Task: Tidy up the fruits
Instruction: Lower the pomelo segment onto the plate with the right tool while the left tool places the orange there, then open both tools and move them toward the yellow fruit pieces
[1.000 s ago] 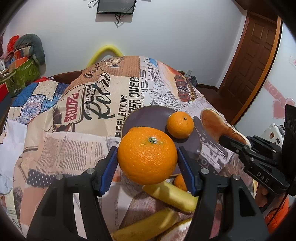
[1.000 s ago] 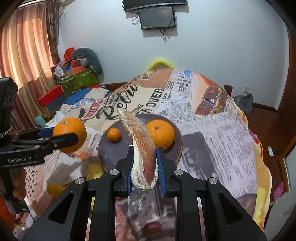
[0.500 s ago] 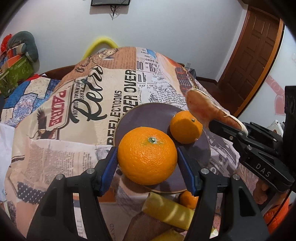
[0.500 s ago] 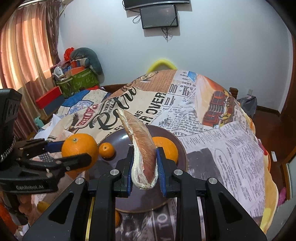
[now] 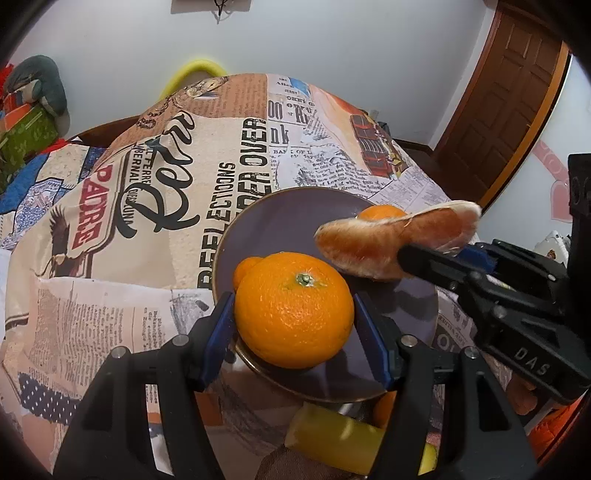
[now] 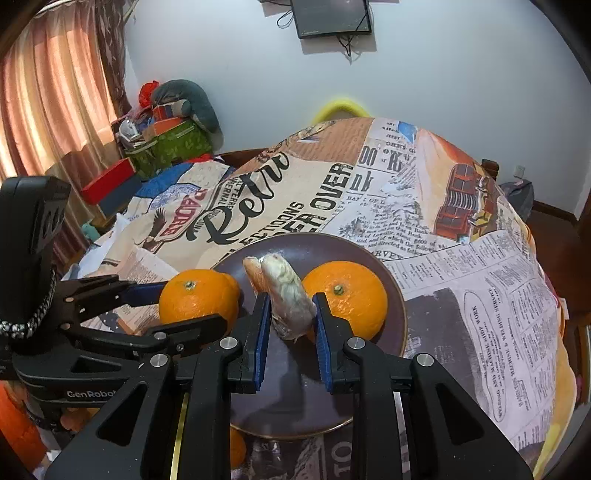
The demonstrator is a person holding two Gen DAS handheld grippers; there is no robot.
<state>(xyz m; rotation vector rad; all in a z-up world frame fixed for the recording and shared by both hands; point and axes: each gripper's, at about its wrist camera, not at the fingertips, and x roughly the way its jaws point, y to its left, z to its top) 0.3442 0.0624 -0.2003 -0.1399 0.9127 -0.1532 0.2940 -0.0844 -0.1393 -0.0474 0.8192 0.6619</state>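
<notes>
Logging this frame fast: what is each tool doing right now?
Left tool: shut on the big orange.
Right tool: jaws look spread; grip on the pomelo segment cannot be told.

A table draped in a newspaper-print cloth (image 6: 461, 280) carries a dark plate (image 6: 399, 306) and a banana (image 5: 332, 443).

White wall (image 6: 424, 74), wall-mounted screen (image 6: 330, 16), peach curtains (image 6: 48, 92), brown door (image 5: 506, 107)
</notes>
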